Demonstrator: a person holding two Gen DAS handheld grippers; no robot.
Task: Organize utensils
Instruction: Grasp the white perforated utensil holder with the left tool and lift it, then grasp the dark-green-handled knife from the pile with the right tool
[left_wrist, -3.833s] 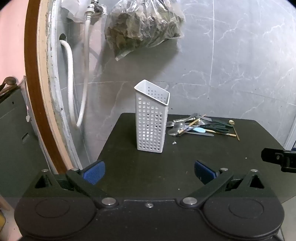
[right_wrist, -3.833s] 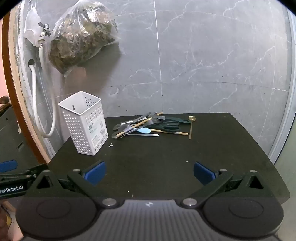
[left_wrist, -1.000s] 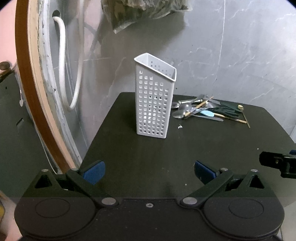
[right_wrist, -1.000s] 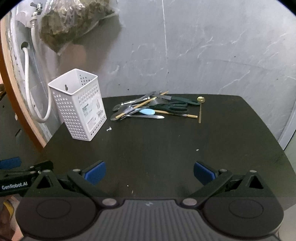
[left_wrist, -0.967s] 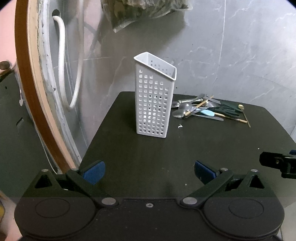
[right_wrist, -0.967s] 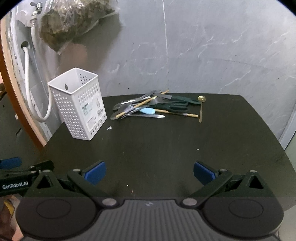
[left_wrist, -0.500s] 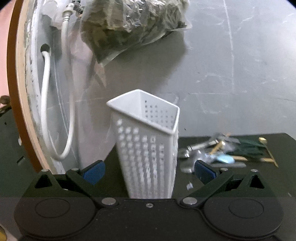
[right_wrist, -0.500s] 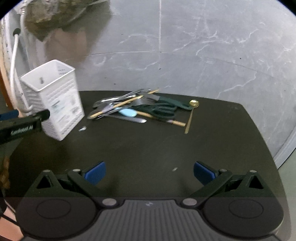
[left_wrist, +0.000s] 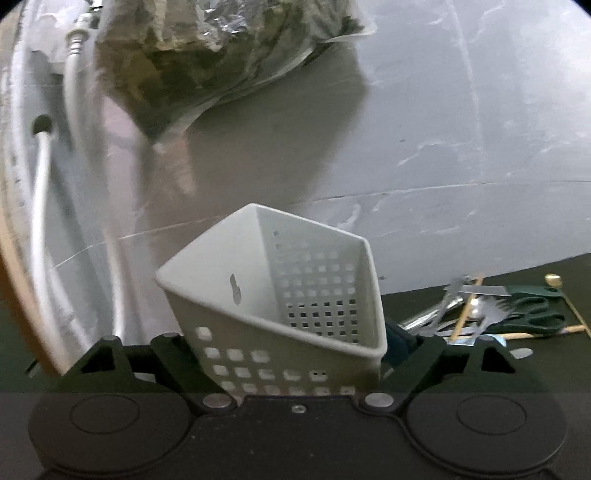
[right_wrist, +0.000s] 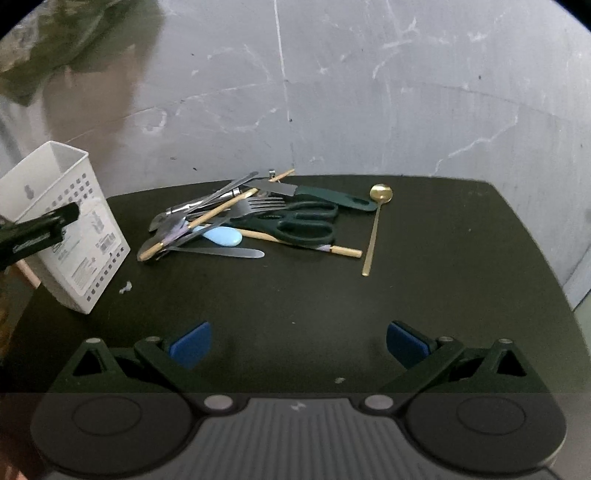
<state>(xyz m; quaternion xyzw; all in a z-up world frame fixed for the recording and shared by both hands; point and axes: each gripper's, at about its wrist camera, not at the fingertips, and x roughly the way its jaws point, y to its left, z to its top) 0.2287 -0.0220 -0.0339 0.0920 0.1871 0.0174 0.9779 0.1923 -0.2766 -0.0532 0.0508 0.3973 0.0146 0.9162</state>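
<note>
While the left gripper has just been closing, its fingers now pinch the white basket, which stands at the left edge of the black worktop. Right of it lies the pile of utensils, with a gold spoon beside. Nearer, the right gripper hovers, fingers spread, holding nothing.

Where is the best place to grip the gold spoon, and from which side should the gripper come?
Probably the thin handle of the gold spoon, near its middle, from above. It lies flat and apart from the utensil pile, so the open right gripper can straddle it crosswise.
</note>
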